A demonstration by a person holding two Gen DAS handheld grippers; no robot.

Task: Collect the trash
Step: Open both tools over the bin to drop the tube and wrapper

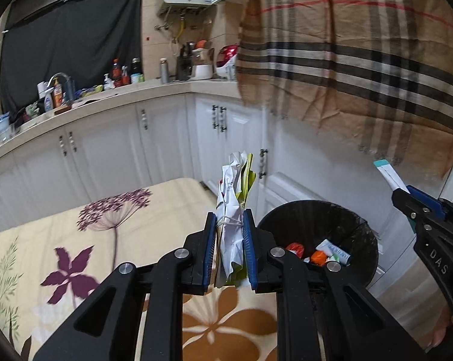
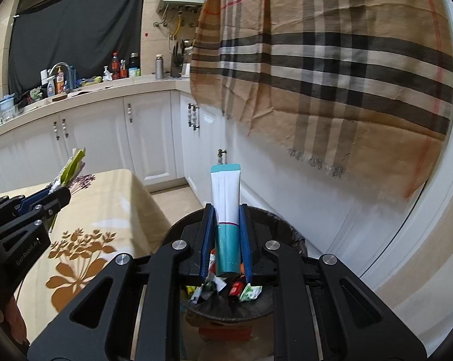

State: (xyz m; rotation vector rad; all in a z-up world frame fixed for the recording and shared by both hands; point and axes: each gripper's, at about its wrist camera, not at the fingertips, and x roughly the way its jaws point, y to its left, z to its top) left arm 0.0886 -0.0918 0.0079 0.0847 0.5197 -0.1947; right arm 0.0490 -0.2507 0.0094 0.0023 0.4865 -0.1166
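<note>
Left gripper [image 1: 230, 234] jaws clamping crumpled white-green wrapper [image 1: 235, 198], right gripper [image 2: 225, 228] jaws pinching white-teal tube [image 2: 225, 198]

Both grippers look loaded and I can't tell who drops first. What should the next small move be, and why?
Probably open the right gripper: its teal-and-white tube already hangs over the black trash bin, above the wrappers inside. The left gripper, shut on crumpled paper wrappers, seems to sit over the floral tablecloth beside the bin.
</note>
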